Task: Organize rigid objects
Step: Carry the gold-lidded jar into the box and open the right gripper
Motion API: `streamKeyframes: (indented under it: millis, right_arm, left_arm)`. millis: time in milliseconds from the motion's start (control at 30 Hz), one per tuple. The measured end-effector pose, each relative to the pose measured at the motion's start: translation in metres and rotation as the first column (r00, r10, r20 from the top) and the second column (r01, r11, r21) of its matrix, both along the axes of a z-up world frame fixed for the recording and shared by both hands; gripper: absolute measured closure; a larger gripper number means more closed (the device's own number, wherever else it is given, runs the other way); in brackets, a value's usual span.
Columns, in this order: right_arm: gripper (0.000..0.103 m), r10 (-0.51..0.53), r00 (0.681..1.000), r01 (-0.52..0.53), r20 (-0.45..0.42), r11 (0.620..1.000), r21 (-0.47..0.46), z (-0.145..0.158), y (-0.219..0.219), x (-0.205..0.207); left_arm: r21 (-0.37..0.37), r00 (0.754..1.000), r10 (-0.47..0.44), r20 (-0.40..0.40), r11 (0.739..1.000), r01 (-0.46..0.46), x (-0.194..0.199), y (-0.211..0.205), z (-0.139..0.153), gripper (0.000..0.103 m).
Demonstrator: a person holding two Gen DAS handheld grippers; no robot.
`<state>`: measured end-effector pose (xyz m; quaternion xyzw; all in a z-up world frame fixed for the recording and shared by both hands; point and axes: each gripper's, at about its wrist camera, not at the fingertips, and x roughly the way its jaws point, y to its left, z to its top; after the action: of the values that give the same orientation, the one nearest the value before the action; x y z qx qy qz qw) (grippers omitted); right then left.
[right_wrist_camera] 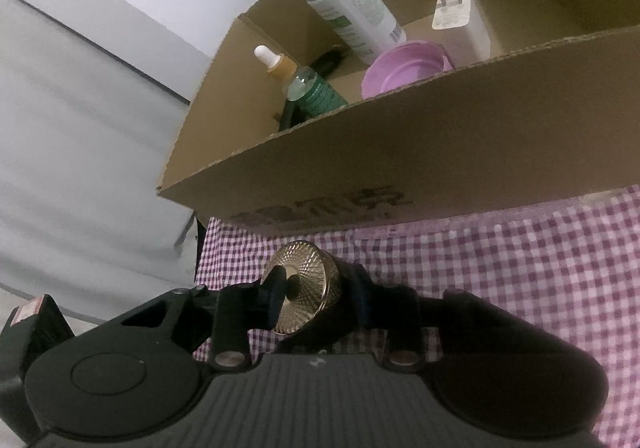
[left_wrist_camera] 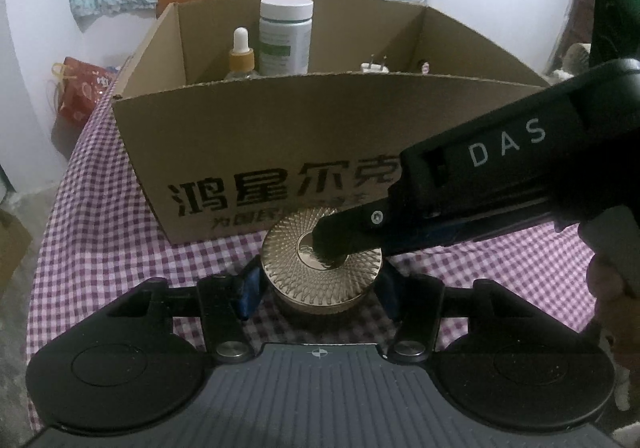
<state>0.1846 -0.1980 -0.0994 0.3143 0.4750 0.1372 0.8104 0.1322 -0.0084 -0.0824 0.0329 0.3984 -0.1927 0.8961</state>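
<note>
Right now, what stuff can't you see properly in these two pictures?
- Left camera: the gold jar's dark base is mostly hidden under its lid.
- Left camera: the right gripper covers the lid's middle and part of the box's printing.
- Left camera: the box's front wall hides most of the charger.
- Right camera: a dark thing behind the dropper bottle is too shadowed to name.

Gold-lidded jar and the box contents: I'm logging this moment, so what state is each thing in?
Gold-lidded jar: lid on, upright on the checked cloth, outside the box.
Left gripper: shut on the jar's sides.
Right gripper: shut across the jar's lid, top to bottom.
Cardboard box: open-topped.
White bottle: capped, upright, in the box.
Dropper bottle: capped, upright, in the box.
Charger: prongs up, in the box.
</note>
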Motion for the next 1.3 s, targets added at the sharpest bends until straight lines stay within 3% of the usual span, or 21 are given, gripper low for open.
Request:
streamKeyframes:
  millis: [233,500,667,867,1000,1300]
  right_arm:
    - [0.065,0.006,0.999,-0.006,0.05,1.0,-0.002,0.019,0.0,-0.016]
    - [0.065,0.011,0.985,-0.009,0.174,1.0,-0.009,0.066,-0.009,-0.028]
    - [0.065,0.005,0.966,0.002,0.259,1.0,-0.026,0.094,-0.022,-0.019]
    - [0.065,-0.03,0.952,0.042,0.303,0.998,-0.035,0.114,-0.054,-0.004]
    - [0.065,-0.069,0.954,0.082,0.292,0.996,-0.035,0.115,-0.085,0.008]
    - [0.065,-0.091,0.977,0.112,0.19,0.988,-0.104,0.083,-0.132,0.045]
  left_arm:
    - [-0.002,0.999,0.008,0.034,1.0,-0.008,-0.017,0.0,0.023,0.047]
    - [-0.027,0.992,0.026,0.124,0.999,-0.023,-0.02,-0.007,0.071,0.047]
    - [-0.035,0.985,0.014,0.175,0.999,-0.008,-0.005,-0.023,0.097,0.047]
    - [-0.05,0.983,-0.028,0.18,0.998,0.037,0.029,-0.054,0.113,0.047]
    - [-0.054,0.986,-0.078,0.151,0.995,0.087,0.057,-0.078,0.111,0.047]
    - [-0.089,0.989,-0.146,-0.023,0.986,0.143,0.116,-0.122,0.072,0.047]
